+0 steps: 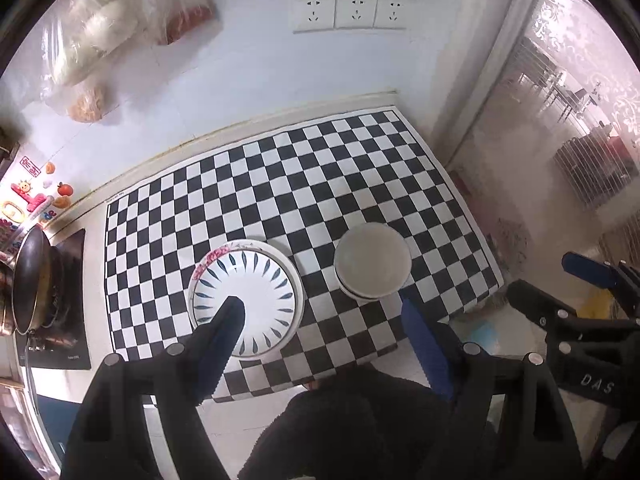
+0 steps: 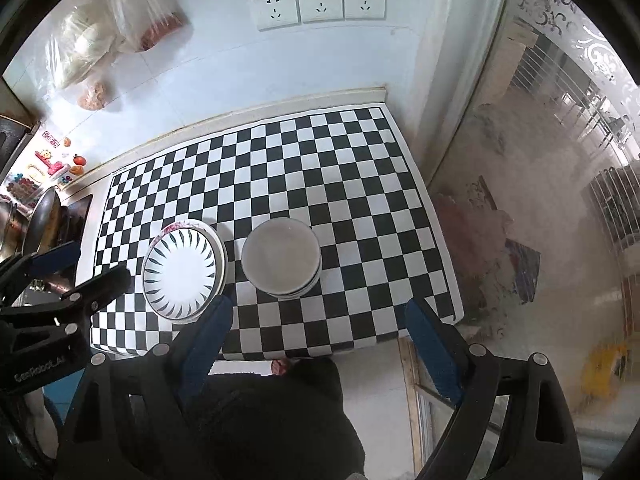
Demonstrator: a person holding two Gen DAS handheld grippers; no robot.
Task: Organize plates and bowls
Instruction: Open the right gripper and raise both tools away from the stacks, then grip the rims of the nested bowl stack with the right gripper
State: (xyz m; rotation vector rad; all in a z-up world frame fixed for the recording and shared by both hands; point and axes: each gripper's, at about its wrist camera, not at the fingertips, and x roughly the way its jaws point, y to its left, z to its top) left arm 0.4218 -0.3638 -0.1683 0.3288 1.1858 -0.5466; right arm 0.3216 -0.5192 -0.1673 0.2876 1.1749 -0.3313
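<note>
A checkered mat point(image 2: 320, 168) covers a counter below three wall sockets point(image 2: 320, 2). Near its front edge sit a stack of plates point(image 2: 182, 270) and, just beside it to the right, stacked bowls point(image 2: 280, 260). Left gripper point(image 1: 324, 304) and right gripper point(image 2: 320, 308) hover above, jaws wide apart and empty.

the left hand-held gripper point(image 1: 320, 304) has a black frame that looks like plastic, with two long fingers. each finger has a blue pad point(image 1: 426, 350) on its inner side, and the pad edges look ridged like tiny teeth. round silver screws point(image 1: 471, 348) sit on the frame just behind the pads. the right hand-held gripper point(image 2: 316, 308) looks the same: black, with blue pads and silver screws. white letters point(image 2: 40, 370) are printed on the black body left of the right gripper's frame. below the frames is something dark and fuzzy point(image 1: 352, 420), maybe clothing.
</note>
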